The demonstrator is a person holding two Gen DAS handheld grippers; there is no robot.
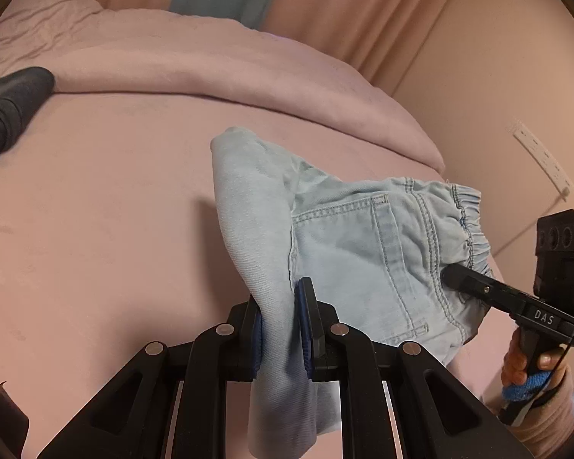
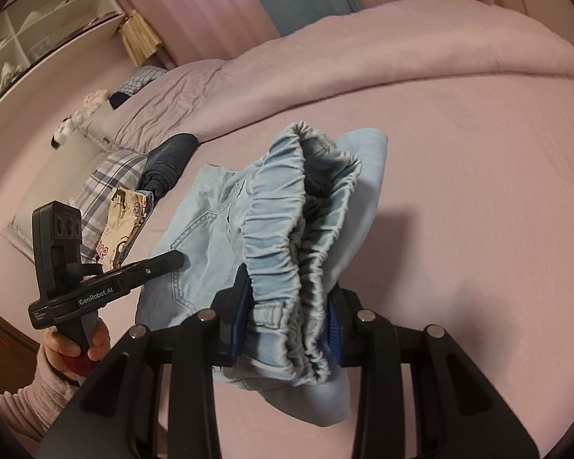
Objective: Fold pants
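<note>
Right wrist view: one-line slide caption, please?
Right gripper clamps the light denim pants at the elastic waistband above the pink bed.

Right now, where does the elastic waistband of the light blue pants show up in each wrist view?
Left wrist: elastic waistband at right of centre, above the right claw.
Right wrist: bottom centre, bunched between the right claw's pads.
Shared landmark: the dark folded garment beside the pink duvet.

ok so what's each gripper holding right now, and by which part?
Both hold the light denim pants. Left gripper is clamped on a folded fabric edge at the leg end; right gripper is clamped on the bunched elastic waistband.
</note>
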